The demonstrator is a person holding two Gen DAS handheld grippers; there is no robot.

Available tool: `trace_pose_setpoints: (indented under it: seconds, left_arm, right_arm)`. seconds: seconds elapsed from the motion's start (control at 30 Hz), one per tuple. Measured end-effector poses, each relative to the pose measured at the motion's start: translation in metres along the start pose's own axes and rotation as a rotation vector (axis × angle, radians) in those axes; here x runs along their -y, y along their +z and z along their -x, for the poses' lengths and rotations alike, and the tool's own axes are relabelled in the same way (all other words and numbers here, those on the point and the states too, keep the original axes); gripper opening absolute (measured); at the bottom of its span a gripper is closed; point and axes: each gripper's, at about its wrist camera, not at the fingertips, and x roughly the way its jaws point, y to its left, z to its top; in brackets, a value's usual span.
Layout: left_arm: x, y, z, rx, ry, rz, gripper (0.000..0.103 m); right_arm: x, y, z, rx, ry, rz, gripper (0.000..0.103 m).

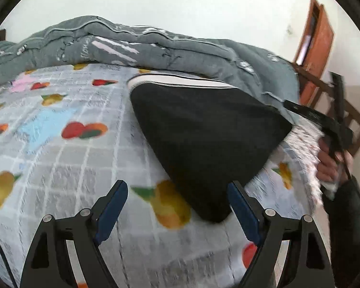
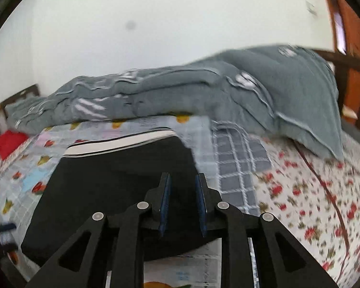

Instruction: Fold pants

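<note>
The black fabric pants with a white striped waistband [image 1: 204, 141] are lying folded on the fruit-print checked bedsheet [image 1: 60, 148] — seemingly near done. The left gripper [image 1: 177, 206] is spreading wide beside a corner; the right gripper [image 2: 183, 204] — narrowly parted, pinching nothing — is hovering above. Next probably calls for smoothing.

The pants [image 1: 204, 141] are matt black cloth, smooth, with a white striped waistband [image 1: 180, 81]. Under them the sheet [image 1: 60, 163] is soft printed cloth with a woven-looking grid. The quilt [image 1: 156, 45] at the far side is dull grey stitched fabric. Both grippers, left [image 1: 177, 192] and right [image 2: 182, 187], look like matt black plastic with blue pads [image 1: 242, 208] and shiny metal pins [image 2: 98, 216]. The door [image 1: 316, 43] at the far right is brown wood.
</note>
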Motion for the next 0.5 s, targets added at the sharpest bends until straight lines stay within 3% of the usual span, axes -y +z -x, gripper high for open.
trace_pose_setpoints:
  seconds: [0.07,0.17,0.23,0.33,0.4,0.43,0.5]
  left_arm:
    - [0.004,0.013,-0.014,-0.002,0.035,-0.008,0.083]
    - [0.011,0.014,-0.046,-0.084,0.098,-0.029,0.085]
    - [0.015,0.004,-0.061,-0.126,0.107,-0.043,0.086]
    - [0.011,0.004,-0.056,-0.113,0.081,-0.051,0.085]
    - [0.0,0.014,-0.049,-0.083,0.023,-0.015,0.085]
    - [-0.007,0.022,-0.048,-0.062,0.019,0.005,0.084]
    - [-0.018,0.041,-0.06,-0.078,0.022,0.037,0.083]
  right_arm:
    - [-0.004,-0.009,-0.014,-0.047,-0.008,0.024,0.021]
    - [0.004,-0.037,-0.049,-0.18,-0.033,-0.003,0.02]
    - [0.005,-0.045,-0.047,-0.175,-0.036,0.013,0.02]
    - [0.009,-0.036,-0.041,-0.214,-0.018,0.016,0.02]
    - [0.014,-0.024,-0.033,-0.179,-0.007,-0.001,0.022]
    - [0.017,-0.016,-0.03,-0.146,-0.016,-0.012,0.026]
    - [0.022,-0.001,-0.035,-0.116,-0.041,-0.03,0.054]
